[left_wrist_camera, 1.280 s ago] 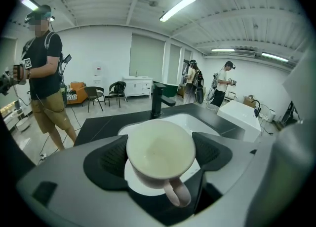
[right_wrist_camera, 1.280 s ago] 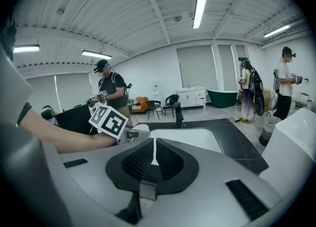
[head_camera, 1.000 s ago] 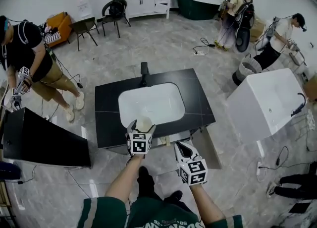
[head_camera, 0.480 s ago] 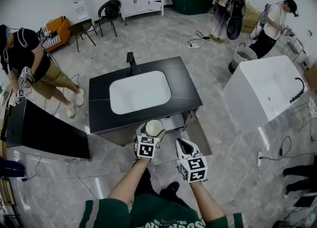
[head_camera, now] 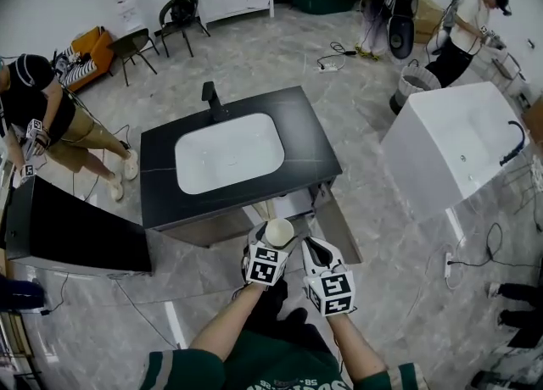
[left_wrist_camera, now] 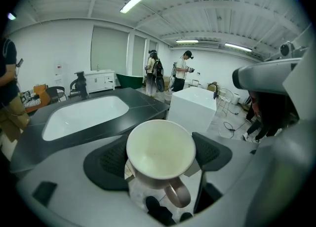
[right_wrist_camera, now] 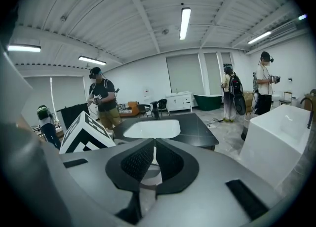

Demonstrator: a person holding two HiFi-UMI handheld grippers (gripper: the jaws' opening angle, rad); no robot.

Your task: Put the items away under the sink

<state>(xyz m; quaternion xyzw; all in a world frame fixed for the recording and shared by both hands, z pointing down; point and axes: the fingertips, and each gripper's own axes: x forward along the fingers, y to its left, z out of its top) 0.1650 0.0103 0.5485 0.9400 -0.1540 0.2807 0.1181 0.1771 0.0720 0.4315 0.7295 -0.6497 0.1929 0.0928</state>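
Note:
My left gripper (head_camera: 273, 242) is shut on a cream mug (head_camera: 279, 231), held upright in front of the black sink vanity (head_camera: 314, 155). In the left gripper view the mug (left_wrist_camera: 160, 153) sits between the two black pads (left_wrist_camera: 109, 162), mouth up, with its handle toward the camera. My right gripper (head_camera: 313, 251) hangs just right of the left one, its jaws closed together with nothing between them (right_wrist_camera: 154, 158). Below the counter's front edge the cabinet (head_camera: 290, 207) stands open. Its inside is mostly hidden.
A white basin (head_camera: 229, 153) with a black tap (head_camera: 209, 96) is set in the vanity top. An opened cabinet door (head_camera: 341, 229) reaches toward me at the right. A white bathtub (head_camera: 458, 155) stands right, a black block (head_camera: 72, 231) left. People and cables are around.
The vanity has slid up and left in the head view. My left gripper with the mug has come down from the counter's front edge to the cabinet front. The right gripper stays shut beside it.

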